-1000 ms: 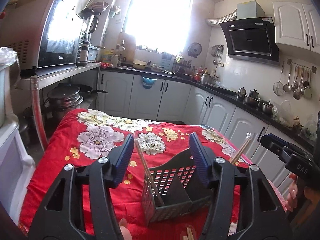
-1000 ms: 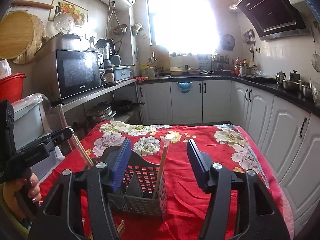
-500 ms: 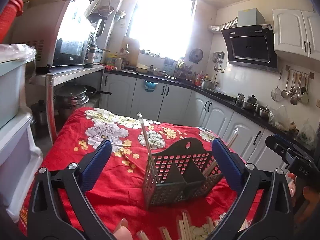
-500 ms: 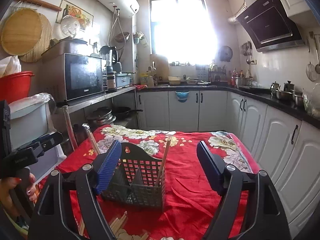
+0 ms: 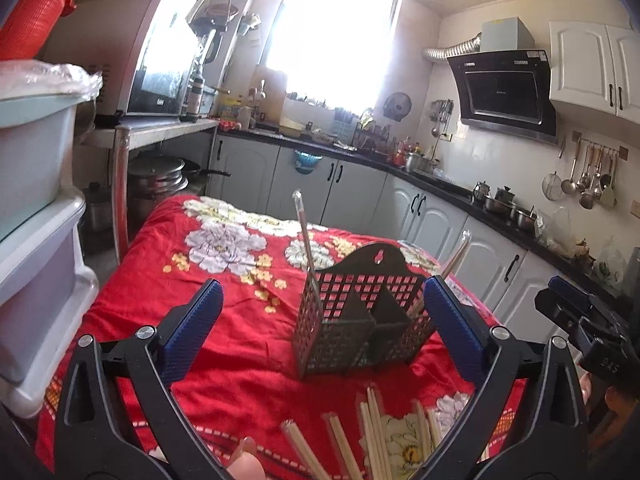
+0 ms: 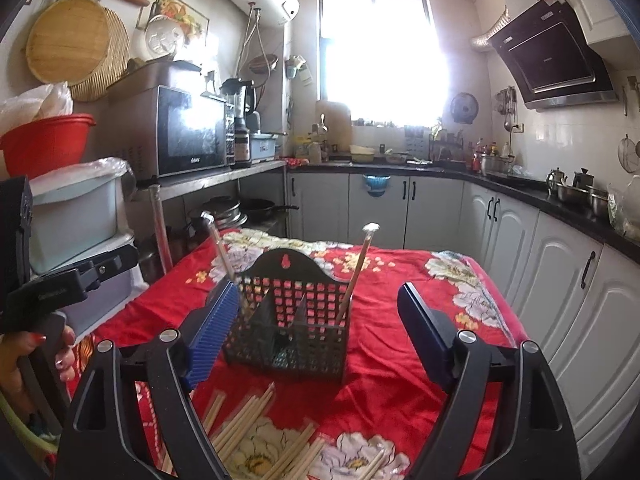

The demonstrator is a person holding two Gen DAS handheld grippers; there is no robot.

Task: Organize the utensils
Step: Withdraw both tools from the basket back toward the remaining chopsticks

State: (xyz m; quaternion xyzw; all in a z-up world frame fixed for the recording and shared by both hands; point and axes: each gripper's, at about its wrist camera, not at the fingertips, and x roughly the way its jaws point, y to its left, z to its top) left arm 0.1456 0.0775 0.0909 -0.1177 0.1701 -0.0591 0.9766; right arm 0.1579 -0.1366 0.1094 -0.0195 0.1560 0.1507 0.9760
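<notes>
A black perforated utensil basket [image 5: 362,320] stands on the red floral tablecloth [image 5: 224,280]; it also shows in the right wrist view [image 6: 290,322]. One wrapped chopstick pair [image 5: 304,236] stands in its left compartment and another [image 6: 357,270] in its right one. Several loose chopsticks [image 5: 372,436] lie on the cloth in front of the basket, seen too in the right wrist view [image 6: 256,428]. My left gripper [image 5: 320,320] is open and empty, back from the basket. My right gripper [image 6: 316,336] is open and empty too.
Stacked plastic bins [image 5: 36,208] stand left of the table. A steel shelf with a microwave [image 6: 188,130] and pots stands at the far left. White kitchen cabinets [image 6: 560,280] run along the back and right.
Both grippers have opened wide and drawn back from the basket. The two chopstick pairs stay standing in it. The loose chopsticks have come into view.
</notes>
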